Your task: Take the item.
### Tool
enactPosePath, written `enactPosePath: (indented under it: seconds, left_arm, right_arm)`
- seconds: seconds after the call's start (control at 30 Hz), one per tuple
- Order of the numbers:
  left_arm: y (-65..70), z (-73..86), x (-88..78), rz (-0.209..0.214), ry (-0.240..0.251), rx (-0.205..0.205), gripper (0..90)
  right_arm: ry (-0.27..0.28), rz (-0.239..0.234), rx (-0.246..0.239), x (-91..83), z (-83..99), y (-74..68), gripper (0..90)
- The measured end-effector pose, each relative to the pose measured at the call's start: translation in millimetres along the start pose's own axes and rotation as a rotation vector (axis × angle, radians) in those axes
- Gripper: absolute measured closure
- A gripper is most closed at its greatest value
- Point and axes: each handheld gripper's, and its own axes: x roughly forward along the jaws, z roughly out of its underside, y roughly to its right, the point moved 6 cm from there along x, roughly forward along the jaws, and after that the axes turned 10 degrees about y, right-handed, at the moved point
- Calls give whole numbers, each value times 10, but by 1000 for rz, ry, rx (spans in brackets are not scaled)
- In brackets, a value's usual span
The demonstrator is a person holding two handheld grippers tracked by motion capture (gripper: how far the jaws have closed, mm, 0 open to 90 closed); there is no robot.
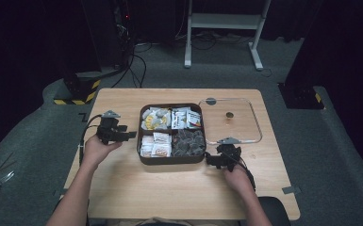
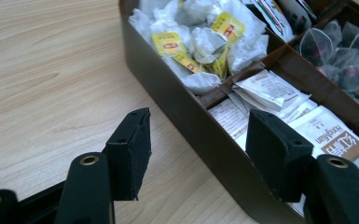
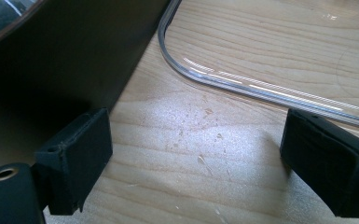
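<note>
A dark brown tray point(image 1: 171, 160) with four compartments sits mid-table, filled with tea bags and sachets: yellow-tagged white bags point(image 2: 200, 37), white sachets point(image 2: 279, 102), and dark mesh bags point(image 2: 349, 56). My left gripper point(image 1: 131, 135) is open at the tray's left wall point(image 2: 186, 116), one jaw outside it and one over the sachets. My right gripper point(image 1: 208, 160) stands open at the tray's right front corner point(image 3: 65, 60), nothing between its jaws. A clear lid point(image 1: 231, 121) lies flat to the tray's right, its rim point(image 3: 242, 81) just ahead of the right gripper.
A small round knob point(image 1: 229, 115) sits in the middle of the clear lid. The wooden table point(image 1: 169, 193) has bare room in front of the tray and to its left. Cables and a white stand point(image 1: 221, 21) are on the floor beyond the far edge.
</note>
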Motion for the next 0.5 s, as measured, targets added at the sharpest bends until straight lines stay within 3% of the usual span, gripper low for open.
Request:
enactPosePath:
  seconds: [0.1, 0.5]
  left_arm:
    - [76, -82, 21, 26, 20, 27, 421]
    - [261, -156, 179, 104, 0, 75, 460]
  right_arm:
    - [1, -7, -1, -14, 11, -3, 91]
    - [-2, -2, -6, -11, 11, -10, 87]
